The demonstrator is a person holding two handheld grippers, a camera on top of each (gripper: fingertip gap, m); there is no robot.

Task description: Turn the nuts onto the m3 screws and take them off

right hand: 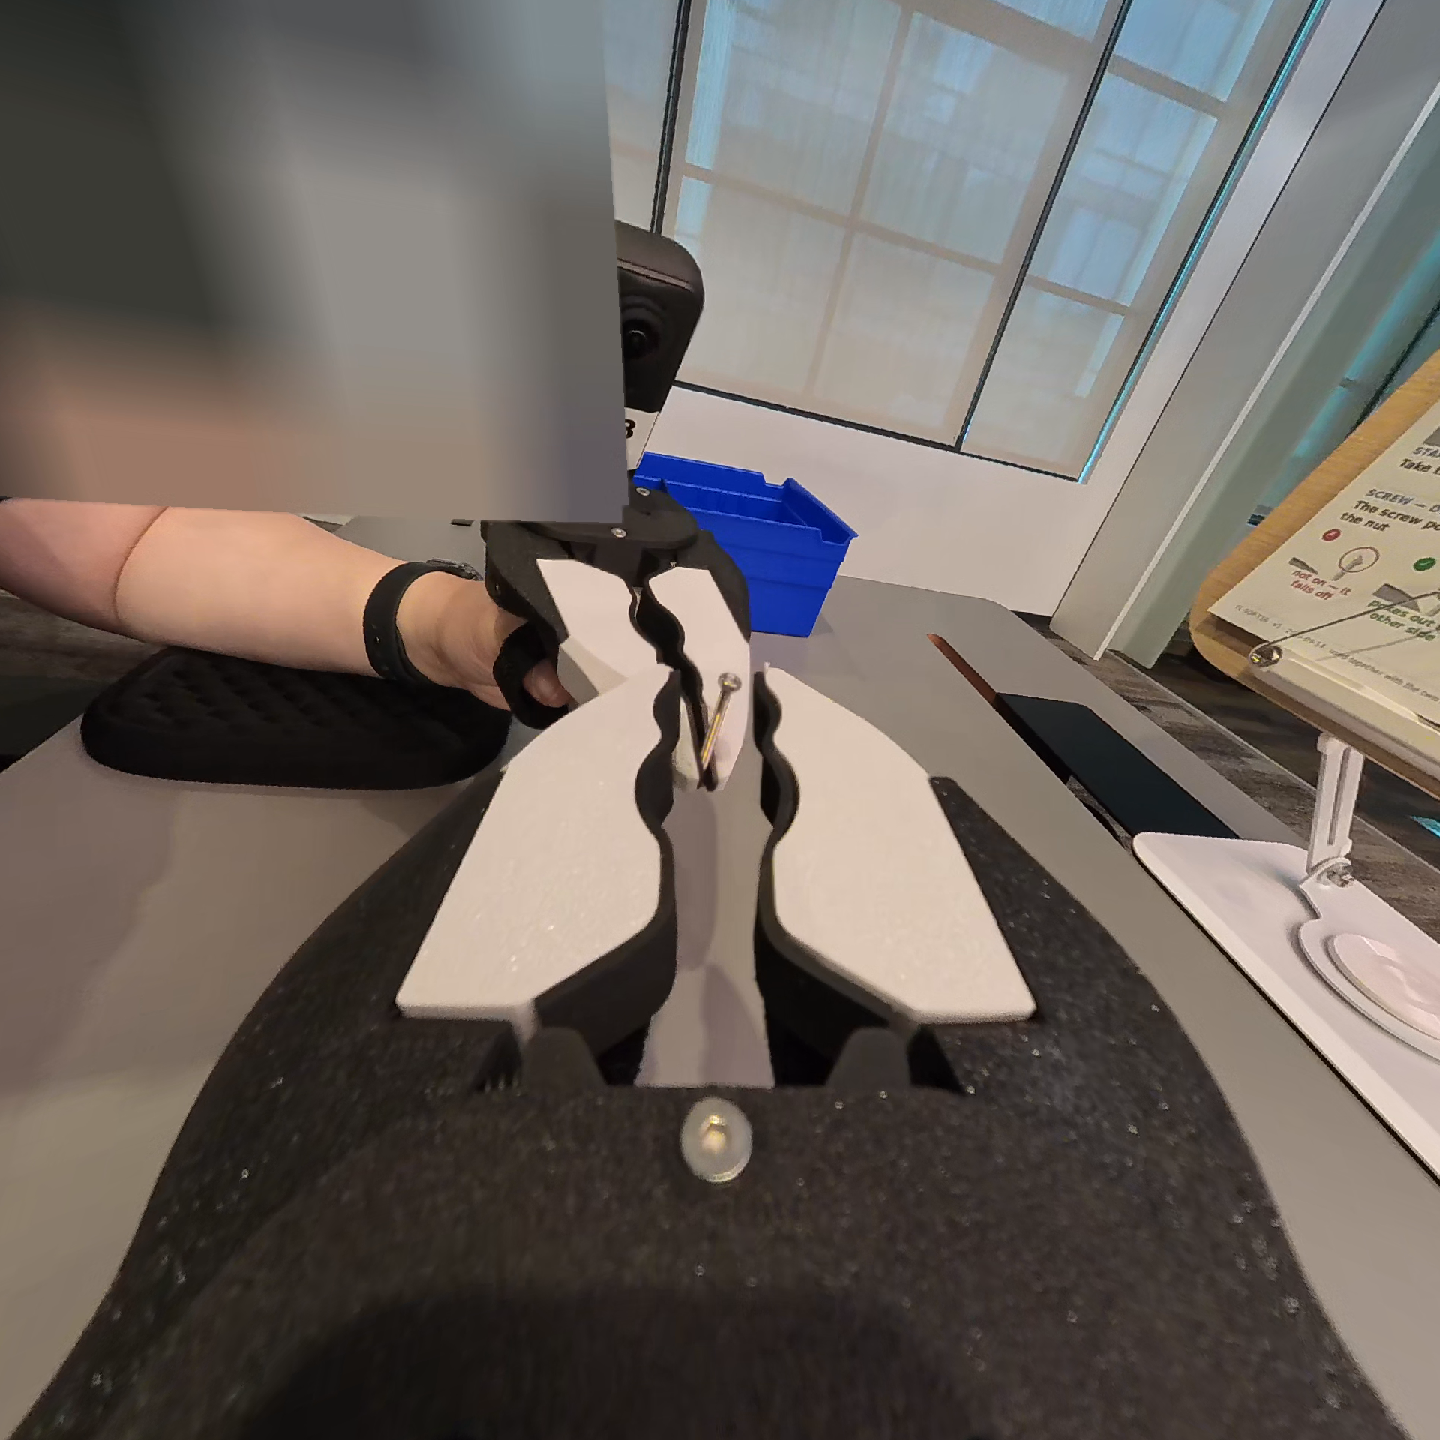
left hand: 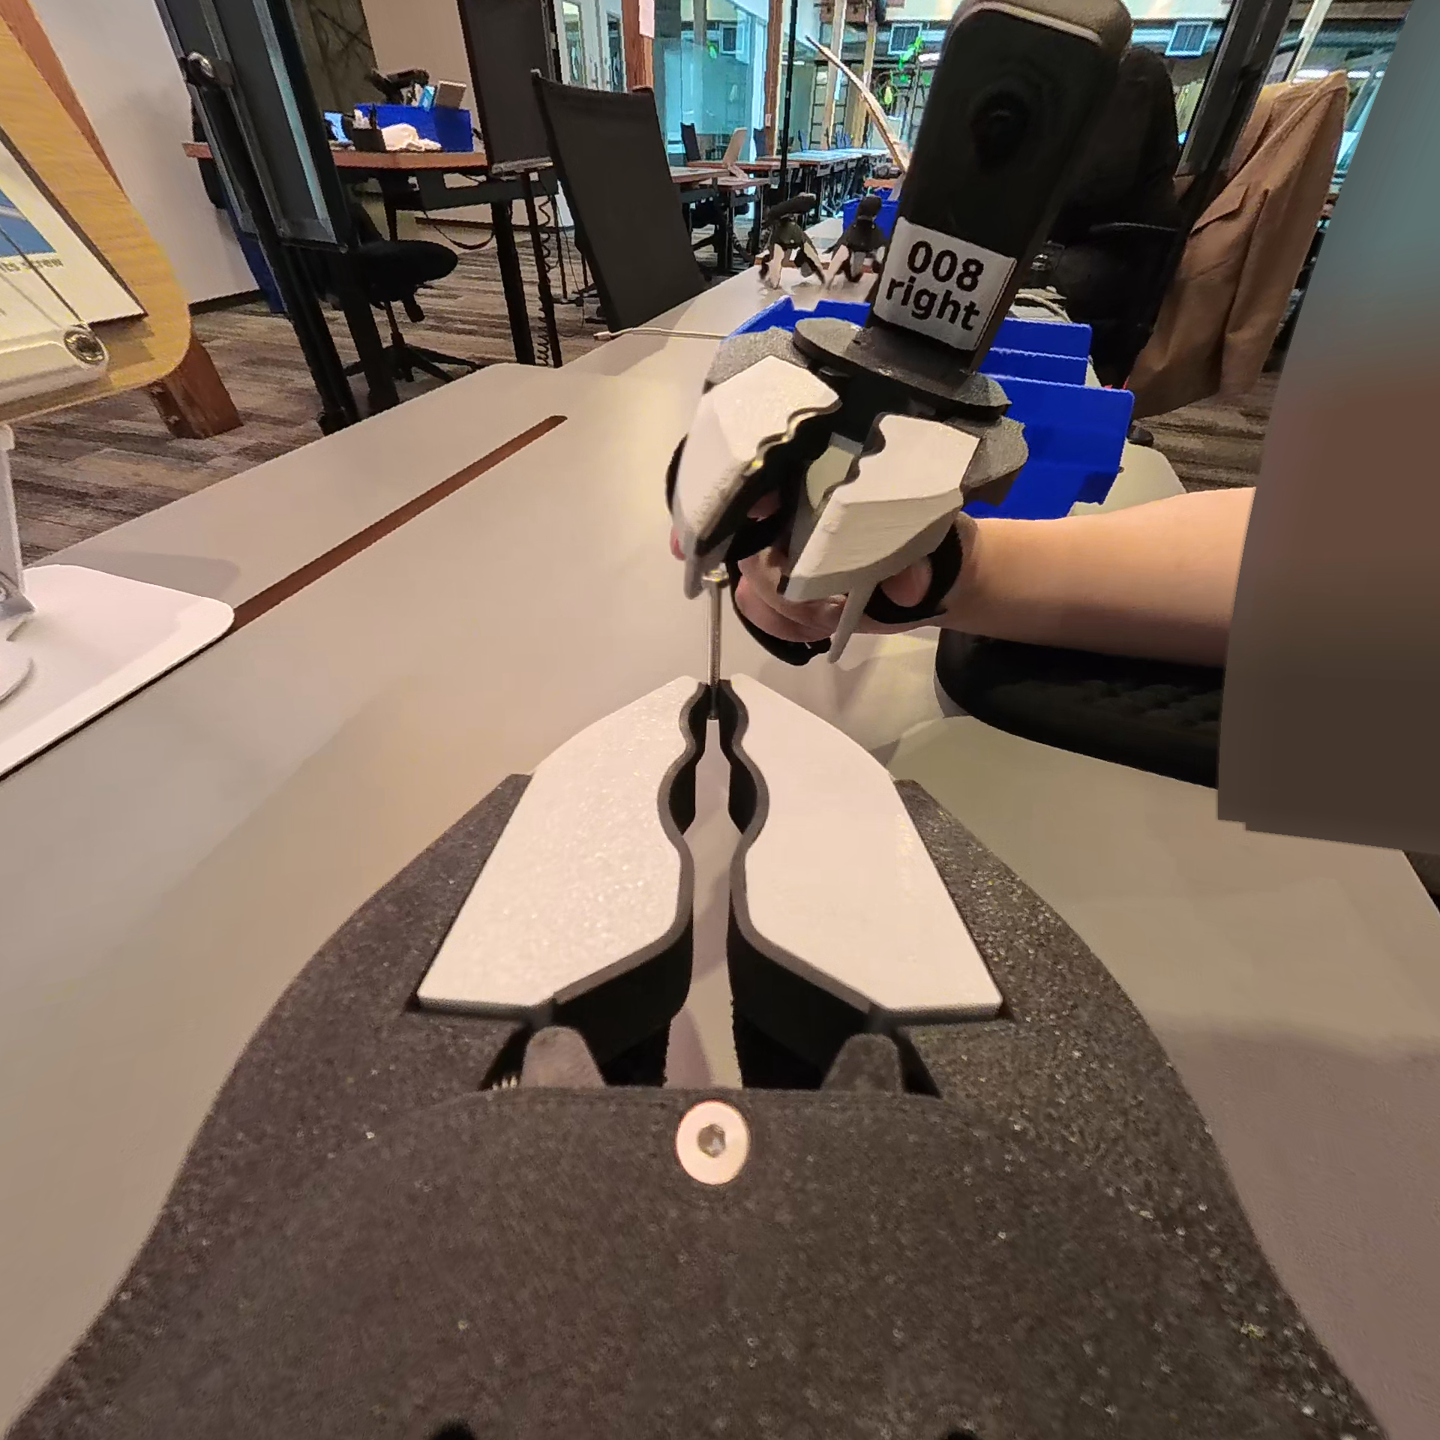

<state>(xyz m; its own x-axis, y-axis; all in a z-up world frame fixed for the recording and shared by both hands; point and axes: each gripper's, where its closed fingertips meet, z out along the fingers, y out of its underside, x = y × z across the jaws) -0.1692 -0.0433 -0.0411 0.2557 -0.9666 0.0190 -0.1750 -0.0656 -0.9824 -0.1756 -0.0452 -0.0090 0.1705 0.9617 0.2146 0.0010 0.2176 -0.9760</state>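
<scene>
Left claw (left hand: 713, 693) pinches the screw (left hand: 714, 631); right claw (left hand: 767, 615) is spread, white label on its mount; only the right wrist view shows an instruction sheet (right hand: 1356, 577) at 2 o'clock.

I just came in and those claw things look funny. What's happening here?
A person holds a gripper in each hand over a grey table. The left gripper has its jaws shut on the lower end of a thin screw, standing it upright. The right gripper is open, with one finger's tip at the screw's top. I can't see a nut clearly.
</scene>
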